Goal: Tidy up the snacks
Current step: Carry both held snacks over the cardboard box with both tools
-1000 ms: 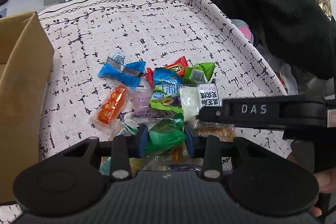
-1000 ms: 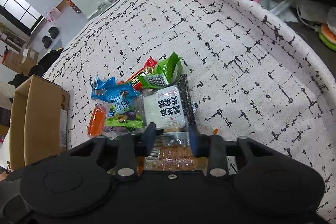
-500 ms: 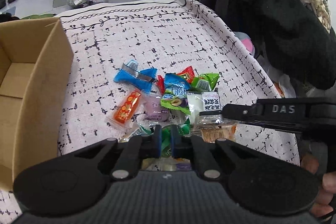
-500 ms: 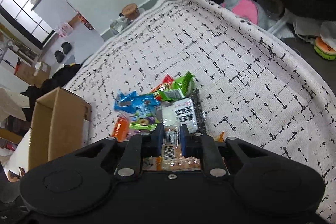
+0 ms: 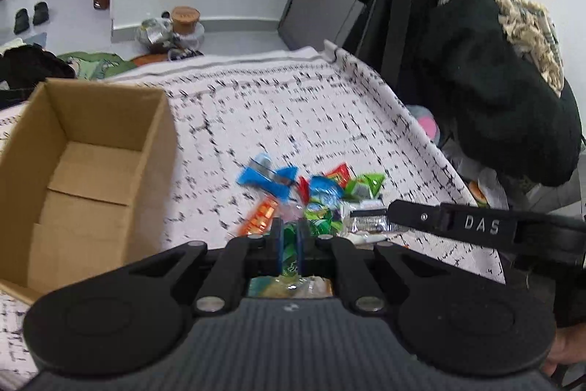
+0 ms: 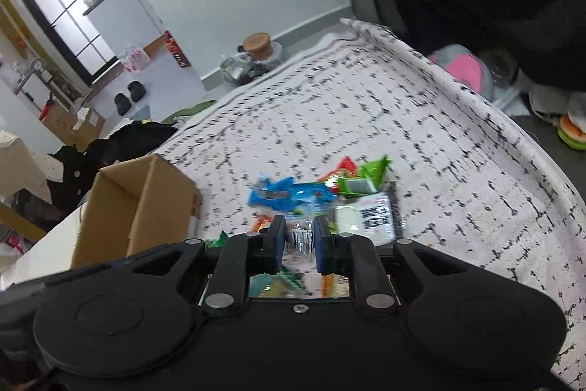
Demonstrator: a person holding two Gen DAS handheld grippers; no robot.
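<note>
Mixed snack packets (image 5: 315, 193) heaped on cloth, right of open cardboard box (image 5: 84, 171).

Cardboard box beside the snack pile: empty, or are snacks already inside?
Empty as far as visible. In the left wrist view the cardboard box stands open-topped, showing only bare bottom flaps; its near corner is hidden.

A white cloth with black dashed grid marks (image 5: 278, 105) covers the flat surface and folds down over its right edge. On it, at the left, stands an open cardboard box (image 5: 88, 171), flaps up. Near the box, towards the right, lies a loose heap of snack packets (image 5: 311, 193): a blue wrapper (image 6: 278, 195), an orange one (image 5: 260, 217), a green pouch (image 6: 360, 178), a red packet (image 5: 338, 173) and a white packet with a QR code (image 6: 373, 217).
</note>
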